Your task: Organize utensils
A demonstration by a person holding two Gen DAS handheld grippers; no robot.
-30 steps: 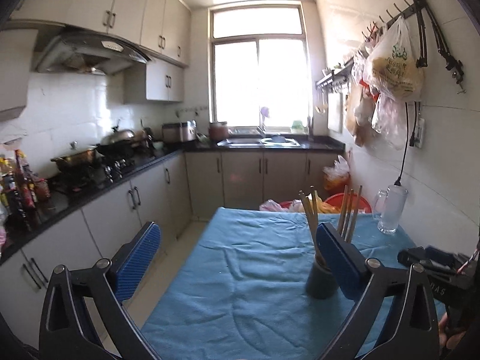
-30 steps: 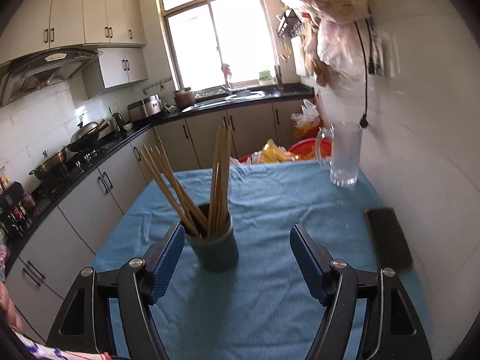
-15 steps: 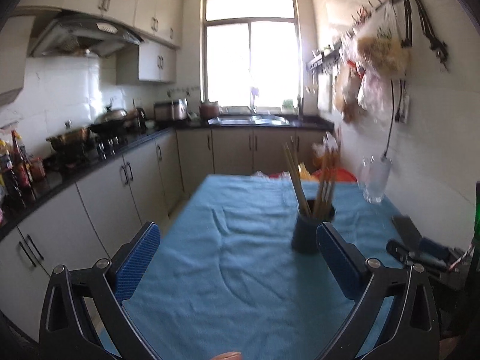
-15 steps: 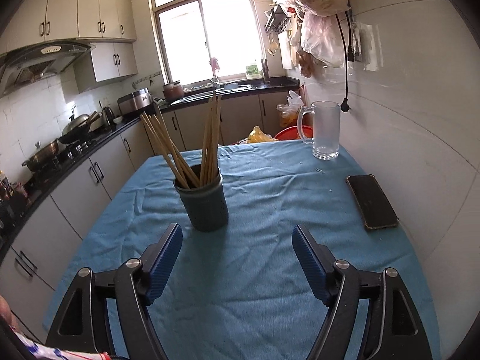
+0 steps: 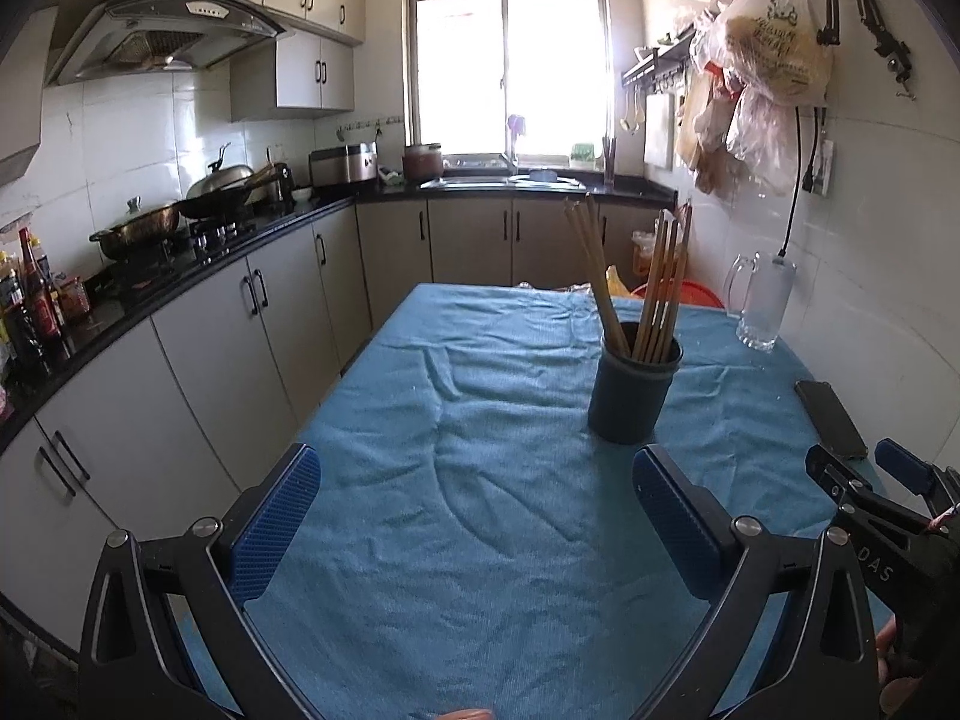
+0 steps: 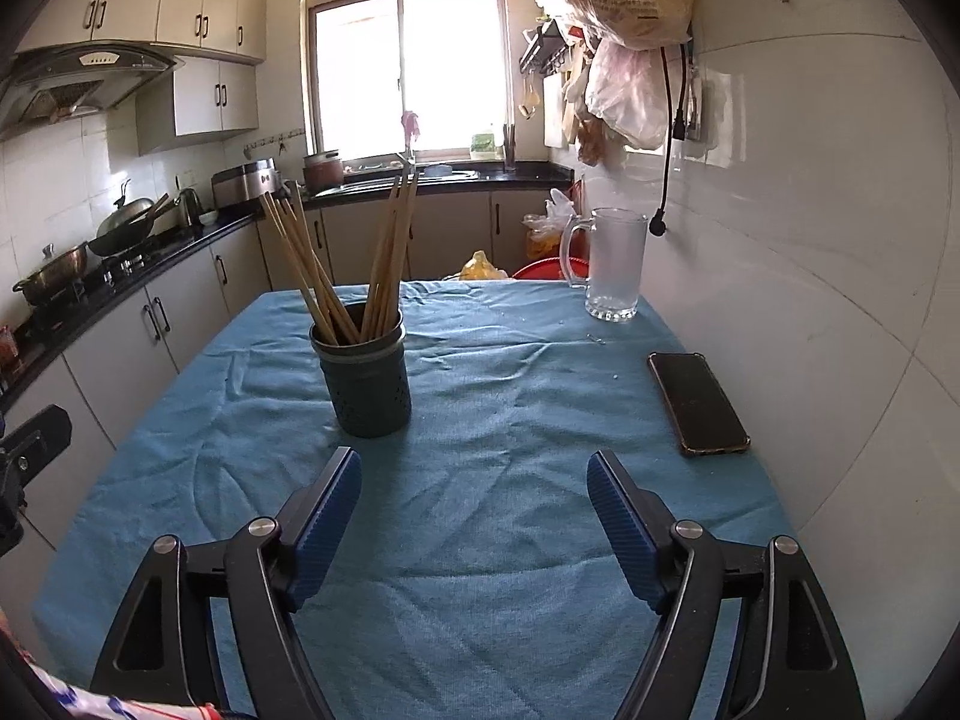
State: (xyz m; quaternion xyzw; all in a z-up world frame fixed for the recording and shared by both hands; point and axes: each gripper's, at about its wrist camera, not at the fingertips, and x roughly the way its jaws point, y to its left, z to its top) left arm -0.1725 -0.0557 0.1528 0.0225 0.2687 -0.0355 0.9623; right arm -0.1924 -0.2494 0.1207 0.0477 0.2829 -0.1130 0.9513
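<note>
While the chopsticks [image 6: 336, 276] are leaning in two loose fans inside the dark holder [image 6: 365, 381], that holder is standing upright on the blue-clothed worktop [image 6: 480, 540], at about eleven o'clock from the right tool [image 6: 474, 525] and one o'clock from the left tool [image 5: 474, 516]. Both tools are hanging wide and empty above the cloth, the right one having just been widening with nothing between its pads. A good approach is probably steadying the holder low on its wall with one tool while the other is pinching a single stick near its top, lest the holder tip. A glass mug [image 6: 612, 264] and a phone [image 6: 699, 402] are sitting toward two o'clock, well apart.
</note>
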